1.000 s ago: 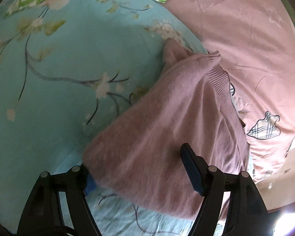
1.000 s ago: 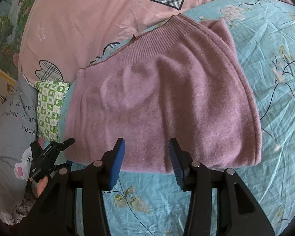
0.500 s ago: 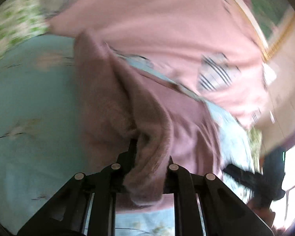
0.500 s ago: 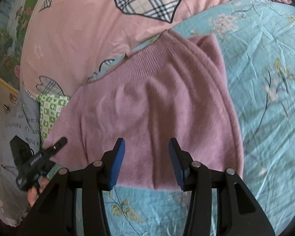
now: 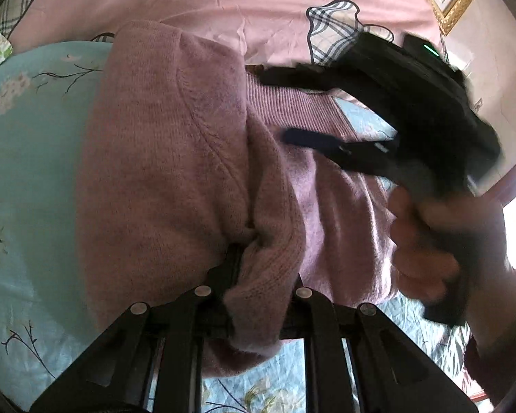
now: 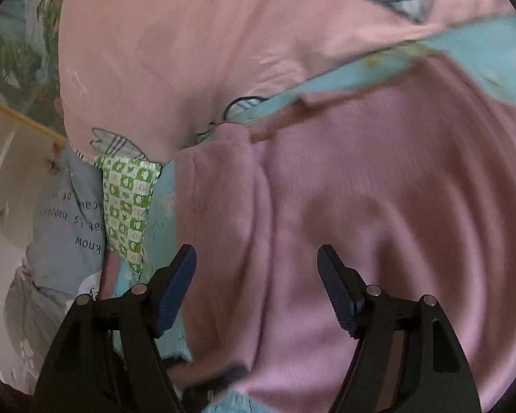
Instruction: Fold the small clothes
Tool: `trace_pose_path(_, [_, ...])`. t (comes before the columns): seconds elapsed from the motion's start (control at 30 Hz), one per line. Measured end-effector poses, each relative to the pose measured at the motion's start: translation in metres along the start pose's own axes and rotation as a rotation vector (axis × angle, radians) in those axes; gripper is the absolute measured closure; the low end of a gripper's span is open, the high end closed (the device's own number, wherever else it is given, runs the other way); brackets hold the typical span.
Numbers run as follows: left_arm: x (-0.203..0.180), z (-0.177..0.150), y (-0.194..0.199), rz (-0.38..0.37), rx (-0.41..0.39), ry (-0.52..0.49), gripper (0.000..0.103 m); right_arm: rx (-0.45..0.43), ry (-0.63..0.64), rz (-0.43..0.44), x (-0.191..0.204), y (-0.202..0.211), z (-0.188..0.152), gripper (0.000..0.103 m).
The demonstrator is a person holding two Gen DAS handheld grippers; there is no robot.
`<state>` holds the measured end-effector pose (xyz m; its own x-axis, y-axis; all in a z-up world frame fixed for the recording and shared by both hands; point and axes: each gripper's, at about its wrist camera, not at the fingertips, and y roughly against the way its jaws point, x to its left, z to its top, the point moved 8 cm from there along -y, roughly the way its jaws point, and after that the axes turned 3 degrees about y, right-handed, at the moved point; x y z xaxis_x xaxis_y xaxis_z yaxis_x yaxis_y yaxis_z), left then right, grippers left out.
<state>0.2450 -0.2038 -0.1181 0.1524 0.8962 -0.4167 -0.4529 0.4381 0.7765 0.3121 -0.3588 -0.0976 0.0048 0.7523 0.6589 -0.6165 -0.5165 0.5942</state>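
Mid-fold: the left gripper (image 5: 254,275) is clamping the mauve knit sweater's (image 5: 161,158) edge, doubling it over; ahead, the right gripper (image 6: 256,272) is opening empty above it.

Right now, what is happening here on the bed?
A person is folding a mauve knitted sweater on a blue floral bedsheet. The left gripper is shut on a bunched edge of the sweater and holds it lifted over the rest. The right gripper hangs over the sweater with its fingers opening and nothing pressed between them. A pink quilt lies behind.
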Motion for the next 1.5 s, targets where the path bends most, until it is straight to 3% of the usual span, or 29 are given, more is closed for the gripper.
trace_pose_path(0.07, [-0.001, 0.000, 0.001, -0.003, -0.004, 0.000, 0.089, 0.026, 0.004, 0.033, 0.007, -0.024, 0.011, 0.030])
trace_pose_path(0.13, [-0.001, 0.000, 0.002, -0.001, -0.004, 0.002, 0.089, 0.062, 0.011, 0.030, 0.012, -0.044, 0.017, 0.044])
trace_pose_path(0.17, [0.000, -0.002, 0.004, 0.000, -0.006, 0.003, 0.089, 0.075, 0.021, 0.034, 0.016, -0.051, 0.019, 0.056])
trace_pose_path(0.2, [-0.002, 0.001, 0.003, 0.002, -0.009, 0.003, 0.089, 0.095, 0.035, 0.037, 0.020, -0.058, 0.020, 0.075])
trace_pose_path(0.23, [-0.001, 0.002, 0.006, 0.004, -0.013, 0.001, 0.089, 0.116, 0.047, 0.028, 0.023, -0.064, 0.019, 0.085])
trace_pose_path(0.3, [-0.006, 0.005, 0.015, -0.007, -0.019, -0.003, 0.089, 0.113, 0.059, 0.013, 0.029, -0.061, 0.022, 0.087])
trace_pose_path(0.4, [-0.027, 0.014, 0.030, -0.091, -0.036, -0.003, 0.089, 0.049, 0.069, 0.079, 0.046, -0.027, 0.030, 0.087])
trace_pose_path(0.5, [-0.062, 0.020, 0.028, -0.181, -0.020, -0.051, 0.089, -0.022, 0.133, 0.075, 0.055, 0.023, 0.036, 0.088])
trace_pose_path(0.6, [-0.103, 0.012, 0.003, -0.238, 0.027, -0.121, 0.089, -0.075, 0.141, 0.016, 0.034, 0.072, 0.036, 0.088])
trace_pose_path(0.7, [-0.128, -0.003, -0.028, -0.261, 0.085, -0.176, 0.089, -0.093, 0.080, -0.095, -0.021, 0.102, 0.033, 0.088])
trace_pose_path(0.83, [-0.144, -0.022, -0.064, -0.251, 0.162, -0.226, 0.088, -0.076, 0.034, -0.198, -0.080, 0.105, 0.022, 0.088])
trace_pose_path(0.93, [-0.143, -0.030, -0.079, -0.235, 0.186, -0.244, 0.088, -0.059, -0.003, -0.218, -0.107, 0.096, 0.012, 0.088])
trace_pose_path(1.17, [-0.144, -0.010, -0.071, -0.298, 0.174, -0.204, 0.087, -0.130, 0.016, -0.220, -0.105, 0.106, 0.016, 0.088])
trace_pose_path(1.33, [-0.144, -0.017, -0.082, -0.310, 0.221, -0.189, 0.072, -0.091, 0.015, -0.280, -0.114, 0.101, 0.018, 0.086])
trace_pose_path(1.4, [-0.141, -0.019, -0.081, -0.323, 0.244, -0.181, 0.062, -0.077, -0.006, -0.301, -0.121, 0.100, 0.015, 0.080])
trace_pose_path(1.5, [-0.139, -0.027, -0.067, -0.336, 0.257, -0.201, 0.057, -0.113, -0.017, -0.332, -0.119, 0.116, 0.012, 0.071])
